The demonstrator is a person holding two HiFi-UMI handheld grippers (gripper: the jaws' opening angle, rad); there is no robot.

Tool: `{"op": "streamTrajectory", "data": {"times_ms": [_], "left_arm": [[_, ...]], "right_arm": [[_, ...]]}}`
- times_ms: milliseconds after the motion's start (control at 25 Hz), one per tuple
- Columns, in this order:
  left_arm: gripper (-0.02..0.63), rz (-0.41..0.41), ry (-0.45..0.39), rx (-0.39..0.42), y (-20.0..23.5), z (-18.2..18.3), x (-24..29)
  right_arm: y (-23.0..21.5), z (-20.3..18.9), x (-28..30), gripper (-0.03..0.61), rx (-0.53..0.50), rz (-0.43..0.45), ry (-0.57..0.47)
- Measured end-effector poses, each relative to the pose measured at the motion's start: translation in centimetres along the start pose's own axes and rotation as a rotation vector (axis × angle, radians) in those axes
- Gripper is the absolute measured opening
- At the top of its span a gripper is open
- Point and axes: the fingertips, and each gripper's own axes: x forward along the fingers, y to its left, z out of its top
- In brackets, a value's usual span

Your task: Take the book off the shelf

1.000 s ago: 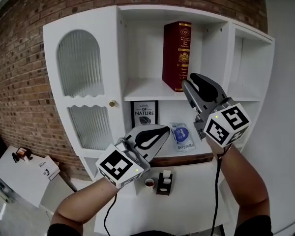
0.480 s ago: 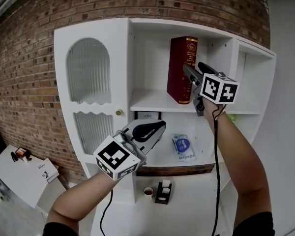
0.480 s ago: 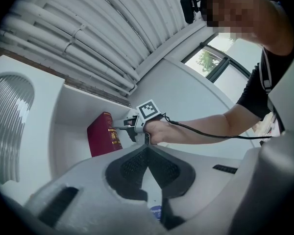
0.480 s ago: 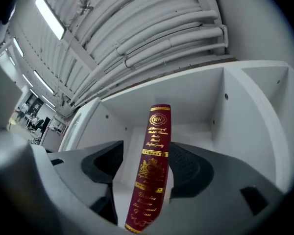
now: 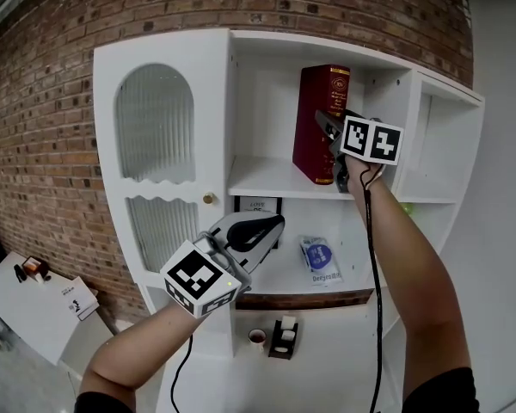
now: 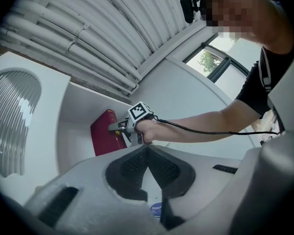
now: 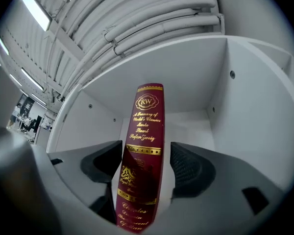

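Note:
A dark red book [image 5: 320,114] with gold lettering stands upright on the upper shelf [image 5: 258,177] of a white cabinet. My right gripper [image 5: 327,132] is raised to it. In the right gripper view the spine of the book [image 7: 143,131] stands between the two pads of my right gripper [image 7: 143,166]. Its jaws are opening, and a gap shows beside the right pad. My left gripper [image 5: 271,226] hangs lower, in front of the middle shelf, shut with nothing in it. From the left gripper [image 6: 148,153], the book [image 6: 104,133] shows far off.
The cabinet has a closed door [image 5: 155,136] with ribbed glass on the left. A framed print [image 5: 256,203] and a blue and white bag [image 5: 318,256] sit on the middle shelf. A small cup [image 5: 257,336] and a black holder [image 5: 284,334] stand below. A white table [image 5: 34,304] is at lower left.
My right gripper rose from below the upper shelf to the book, and its jaws now straddle the spine. The left gripper has barely moved.

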Motion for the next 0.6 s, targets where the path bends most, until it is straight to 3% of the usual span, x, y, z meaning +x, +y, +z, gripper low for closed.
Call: {"op": "streamTrajectory", "data": {"times_ms": [280,400,600], "left_arm": [[0.005,0.009,-0.017,-0.011,0.6,-0.1,-0.5],[0.005,0.012,-0.021,-0.008,0.5,0.0,-0.7],[0.005,0.005,-0.029,-0.019,0.2,0.3,-1.3]], "right_arm": [[-0.1,-0.6,1.2,0.285,-0.009,-0.01,0.044],[-0.1,-0.8,1.5,0.255,0.01,-0.007,0.063],[0.7,-0.1,0.1,0.247,0.018,0.019,0.029]]}}
